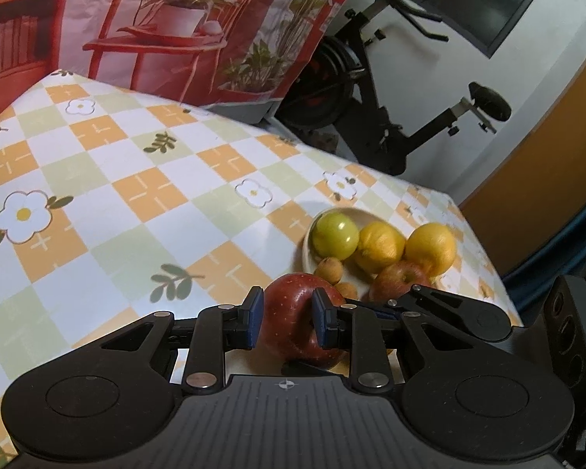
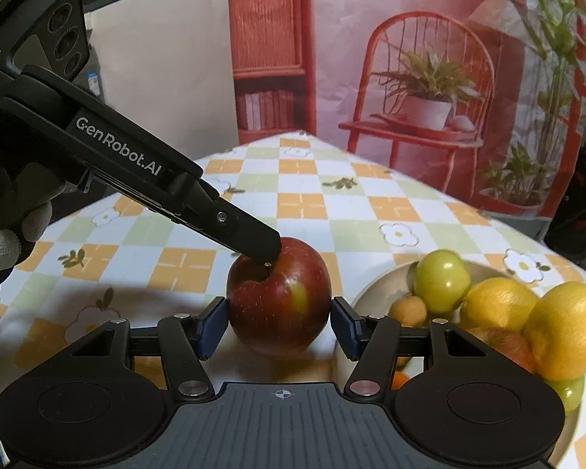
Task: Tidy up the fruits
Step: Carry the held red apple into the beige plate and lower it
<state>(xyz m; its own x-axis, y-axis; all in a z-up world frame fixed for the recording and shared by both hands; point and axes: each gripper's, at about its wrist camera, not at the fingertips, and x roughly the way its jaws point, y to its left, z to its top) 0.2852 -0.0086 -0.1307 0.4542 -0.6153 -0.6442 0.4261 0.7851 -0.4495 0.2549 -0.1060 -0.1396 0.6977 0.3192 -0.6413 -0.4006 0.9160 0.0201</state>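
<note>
on the checked tablecloth (image 1: 109, 203), just beside the bowl, sits a dark red apple (image 2: 279, 301) with a pale green streak on its skin. both tongs are at it. the left gripper (image 1: 287, 318) comes in from above and has its blue pads nearly together, pinched on the top of the apple around the stem hollow; in the right wrist view its black finger tip sits right in that dimple. the right gripper (image 2: 279, 324) is set level with the apple's widest part, its jaws about a third open, one blue pad touching or nearly touching the left flank and the other just off the right flank. i cannot tell whether those pads actually press on the skin.

just to the apple's right is a cream bowl (image 1: 308, 250) already holding fruit: a green apple (image 1: 335, 235), two yellow citrus fruits (image 1: 429, 248) side by side, a lighter red apple (image 1: 398, 279) at the near edge, and a couple of small brownish-orange fruits (image 1: 331, 269) tucked in front.

a gloved hand (image 2: 4, 242) shows at the left edge of the right wrist view, behind the left tongs. beyond the table hangs a printed backdrop (image 2: 429, 78) of a red chair and potted plants, and an exercise bike (image 1: 390, 117) stands by the white wall.
</note>
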